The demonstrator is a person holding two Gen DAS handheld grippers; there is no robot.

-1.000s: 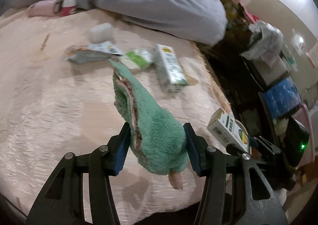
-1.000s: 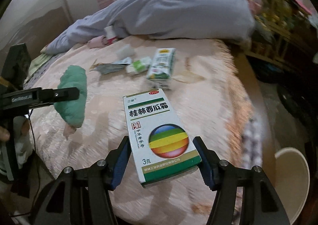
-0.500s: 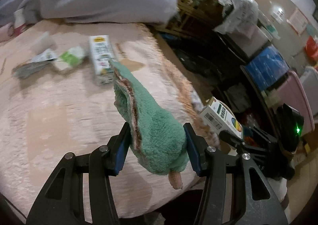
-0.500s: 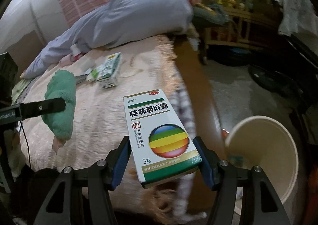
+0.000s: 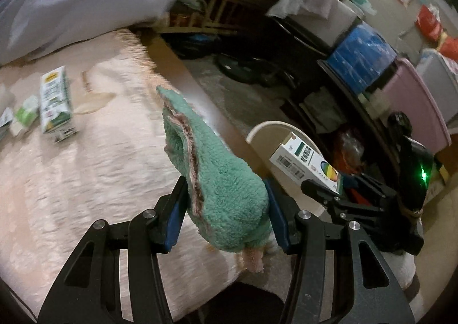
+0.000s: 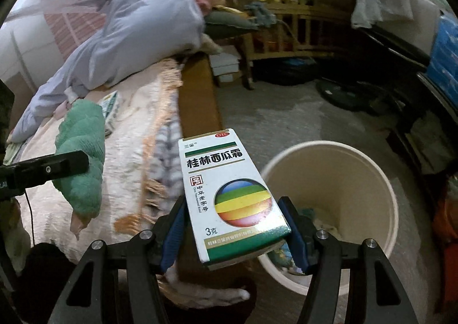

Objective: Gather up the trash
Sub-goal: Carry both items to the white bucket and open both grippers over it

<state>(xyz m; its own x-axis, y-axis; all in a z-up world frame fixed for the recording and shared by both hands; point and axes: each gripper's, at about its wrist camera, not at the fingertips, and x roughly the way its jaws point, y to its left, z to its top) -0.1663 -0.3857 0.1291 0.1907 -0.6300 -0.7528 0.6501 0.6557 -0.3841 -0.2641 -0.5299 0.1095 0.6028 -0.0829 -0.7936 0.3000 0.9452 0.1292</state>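
Note:
My left gripper [image 5: 226, 218] is shut on a fuzzy green sock [image 5: 211, 169] and holds it above the right edge of the pink bed [image 5: 71, 180]. My right gripper [image 6: 234, 235] is shut on a white and green medicine box [image 6: 226, 195] with a rainbow ball printed on it. It holds the box beside the rim of a cream waste bin [image 6: 329, 178] that stands on the floor next to the bed. The bin [image 5: 266, 126] and the box [image 5: 306, 160] also show in the left wrist view. The sock [image 6: 83, 157] also shows in the right wrist view.
A green and white carton [image 5: 54, 103] and small wrappers [image 5: 23, 115] lie on the bed. A grey duvet [image 5: 71, 0] is bunched at the head. A wooden crib [image 6: 286, 29], stacked storage boxes [image 5: 369, 57] and clutter line the floor.
Both grippers swung right, away from the bed's middle toward the floor side. The bin has come into full view, and the box is now at its rim. Both grips are unchanged.

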